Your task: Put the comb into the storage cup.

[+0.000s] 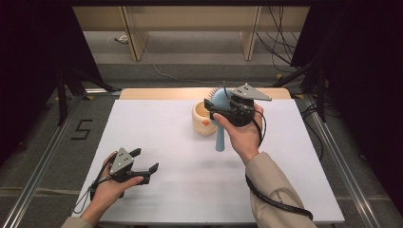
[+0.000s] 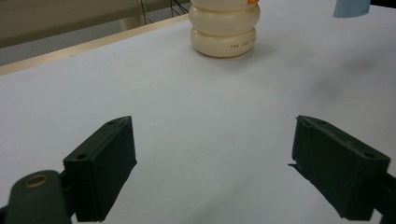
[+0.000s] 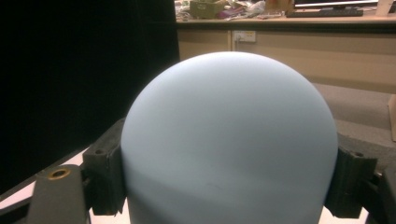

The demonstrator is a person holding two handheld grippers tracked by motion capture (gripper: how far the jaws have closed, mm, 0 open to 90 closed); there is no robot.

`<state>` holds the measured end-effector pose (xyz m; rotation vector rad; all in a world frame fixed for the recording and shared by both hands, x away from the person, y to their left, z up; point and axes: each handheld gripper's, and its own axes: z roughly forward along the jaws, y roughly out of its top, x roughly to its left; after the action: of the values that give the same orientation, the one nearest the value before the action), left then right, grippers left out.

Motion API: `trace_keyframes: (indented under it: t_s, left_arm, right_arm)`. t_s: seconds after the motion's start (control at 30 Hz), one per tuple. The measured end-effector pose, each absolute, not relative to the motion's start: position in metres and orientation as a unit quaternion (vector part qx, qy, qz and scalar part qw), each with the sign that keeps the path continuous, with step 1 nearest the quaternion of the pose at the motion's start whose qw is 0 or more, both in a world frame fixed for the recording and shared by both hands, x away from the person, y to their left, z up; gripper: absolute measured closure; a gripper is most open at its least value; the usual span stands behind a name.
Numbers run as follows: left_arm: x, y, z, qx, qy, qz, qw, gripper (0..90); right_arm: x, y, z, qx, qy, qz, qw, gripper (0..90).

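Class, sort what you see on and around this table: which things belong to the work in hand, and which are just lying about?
Part of the work:
- blue hairbrush, clamped by its head in the right gripper
- cream ringed cup beside it
- left gripper, jaws open and empty

Just lying about:
- loose cables on the floor
- wooden furniture legs behind the table

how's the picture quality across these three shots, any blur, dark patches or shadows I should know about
High view: sides black, soft shadows under the hands on the white table. Left gripper view: open left gripper sharp, cream holder cropped at the top. Right gripper view: pale blue hairbrush, clamped in the right gripper, smooth and glare-free; left half dark.
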<state>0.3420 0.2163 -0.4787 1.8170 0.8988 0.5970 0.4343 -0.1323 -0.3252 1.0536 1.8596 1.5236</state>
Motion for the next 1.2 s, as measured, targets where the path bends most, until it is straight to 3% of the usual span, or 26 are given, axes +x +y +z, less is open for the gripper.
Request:
trace_keyframes:
  t_s: [1.2]
  left_arm:
    - [0.342, 0.218, -0.477, 0.727, 0.381, 0.260, 0.510, 17.1]
  right_arm:
    - [0.448, -0.126, -0.311, 0.383, 0.679, 0.565, 0.269, 20.5]
